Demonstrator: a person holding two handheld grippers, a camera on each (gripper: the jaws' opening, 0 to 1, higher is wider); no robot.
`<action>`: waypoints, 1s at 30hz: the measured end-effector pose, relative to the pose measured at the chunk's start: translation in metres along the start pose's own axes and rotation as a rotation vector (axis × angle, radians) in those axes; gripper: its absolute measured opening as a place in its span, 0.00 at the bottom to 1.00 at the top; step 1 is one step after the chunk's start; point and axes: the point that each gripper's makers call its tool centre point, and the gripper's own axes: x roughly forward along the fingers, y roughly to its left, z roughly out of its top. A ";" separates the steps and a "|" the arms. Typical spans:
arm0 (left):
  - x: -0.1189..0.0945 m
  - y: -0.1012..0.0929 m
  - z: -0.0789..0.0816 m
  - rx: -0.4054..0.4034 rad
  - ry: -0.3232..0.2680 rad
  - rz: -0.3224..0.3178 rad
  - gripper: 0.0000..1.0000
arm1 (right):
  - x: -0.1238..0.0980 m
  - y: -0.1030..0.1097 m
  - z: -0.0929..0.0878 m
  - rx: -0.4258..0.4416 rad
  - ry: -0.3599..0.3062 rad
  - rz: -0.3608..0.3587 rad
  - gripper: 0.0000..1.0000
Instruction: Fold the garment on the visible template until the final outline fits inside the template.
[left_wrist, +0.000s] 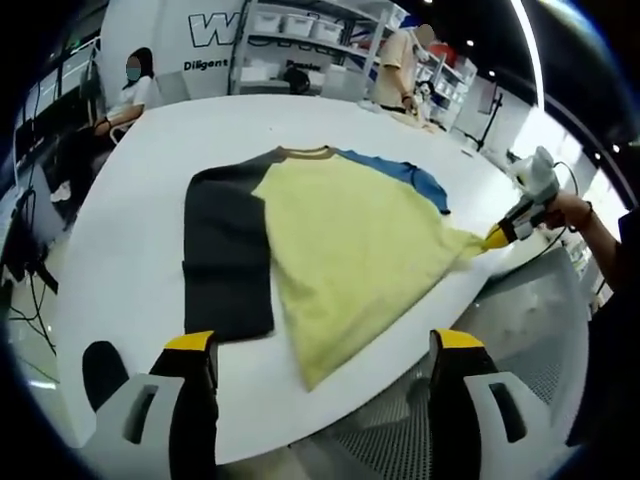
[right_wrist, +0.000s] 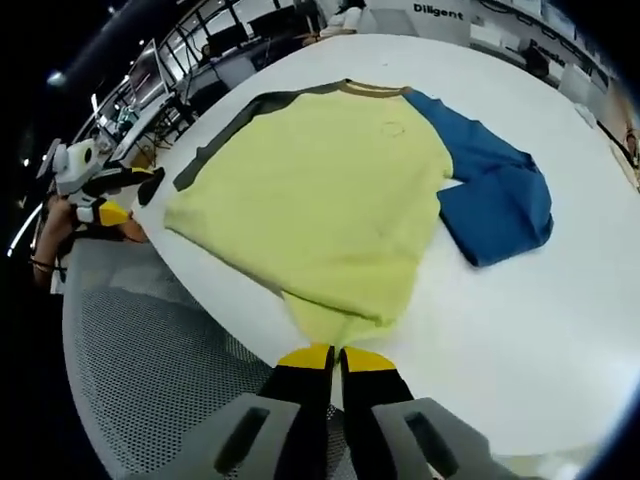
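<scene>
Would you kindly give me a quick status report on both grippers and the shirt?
Left gripper open, clear of the shirt. Right gripper shut on the shirt's yellow hem. Shirt flat on white table; no template seen, nothing in the way.

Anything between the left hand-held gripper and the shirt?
Nothing visible. The left hand-held gripper hangs open over bare table, clear path to the shirt. The right hand-held gripper already pinches its hem.

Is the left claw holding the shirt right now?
No, in the left gripper view the left claw is open with nothing between its jaws, near the yellow shirt lying on the white table.
</scene>
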 end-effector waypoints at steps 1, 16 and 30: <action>0.000 0.000 -0.001 0.000 0.003 -0.001 0.80 | -0.002 0.001 0.000 -0.001 -0.001 -0.001 0.00; 0.006 -0.002 -0.025 0.034 0.095 0.000 0.70 | -0.016 -0.002 -0.012 -0.011 0.038 -0.006 0.00; 0.019 0.000 -0.048 0.060 0.195 0.007 0.47 | -0.019 -0.004 -0.016 0.002 0.047 -0.013 0.00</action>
